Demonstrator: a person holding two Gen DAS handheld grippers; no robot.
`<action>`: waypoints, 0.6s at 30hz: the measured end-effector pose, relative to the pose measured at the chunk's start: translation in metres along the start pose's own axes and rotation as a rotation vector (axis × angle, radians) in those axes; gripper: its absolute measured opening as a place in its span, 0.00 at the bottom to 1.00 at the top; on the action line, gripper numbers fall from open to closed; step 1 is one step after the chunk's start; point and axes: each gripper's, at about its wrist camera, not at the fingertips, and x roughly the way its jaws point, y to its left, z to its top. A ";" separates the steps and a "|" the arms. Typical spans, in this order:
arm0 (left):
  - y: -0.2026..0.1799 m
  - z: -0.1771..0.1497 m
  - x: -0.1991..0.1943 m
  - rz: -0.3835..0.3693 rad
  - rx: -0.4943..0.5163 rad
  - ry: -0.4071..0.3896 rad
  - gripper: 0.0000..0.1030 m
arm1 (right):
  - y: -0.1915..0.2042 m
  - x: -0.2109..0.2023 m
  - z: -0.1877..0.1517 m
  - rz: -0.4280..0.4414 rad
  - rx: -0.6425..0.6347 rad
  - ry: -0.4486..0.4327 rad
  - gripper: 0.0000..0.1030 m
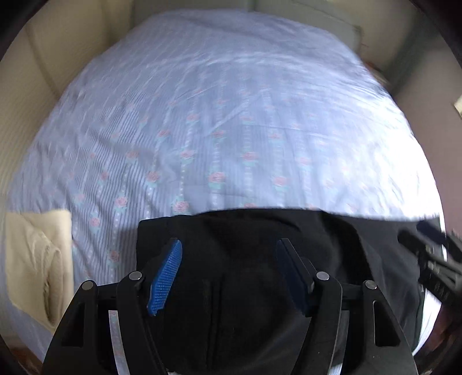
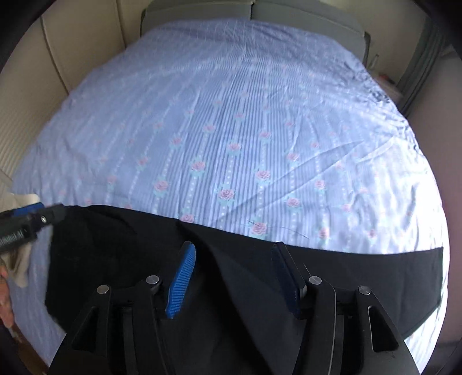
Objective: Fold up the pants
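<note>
nearby, cream cloth (image 1: 37, 259) flanks black pants (image 1: 245, 274); left gripper (image 1: 228, 271) and right gripper (image 2: 234, 277) gape.

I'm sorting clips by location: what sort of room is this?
Most likely a bedroom. A wide bed with a blue, rose-patterned sheet fills the view, with a grey headboard at its far end. Black pants lie on the near edge.

Free room: bed sheet (image 2: 231, 115) bare across frame's upper and middle.
Obstacles: black pants (image 2: 317, 274) along bottom; cream cloth (image 1: 37, 259) lower left.
</note>
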 end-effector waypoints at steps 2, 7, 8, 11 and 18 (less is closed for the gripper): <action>-0.013 -0.009 -0.019 -0.010 0.059 -0.017 0.66 | -0.005 -0.019 -0.011 -0.001 0.018 -0.017 0.54; -0.056 -0.043 -0.075 -0.090 0.248 -0.093 0.72 | -0.023 -0.076 -0.064 -0.017 0.078 -0.038 0.56; -0.063 -0.050 -0.084 -0.112 0.275 -0.108 0.74 | -0.025 -0.084 -0.073 -0.022 0.085 -0.041 0.56; -0.090 -0.075 -0.107 -0.212 0.329 -0.114 0.75 | -0.038 -0.113 -0.109 -0.066 0.129 -0.048 0.58; -0.149 -0.124 -0.120 -0.367 0.392 -0.079 0.74 | -0.084 -0.172 -0.202 -0.180 0.295 -0.029 0.58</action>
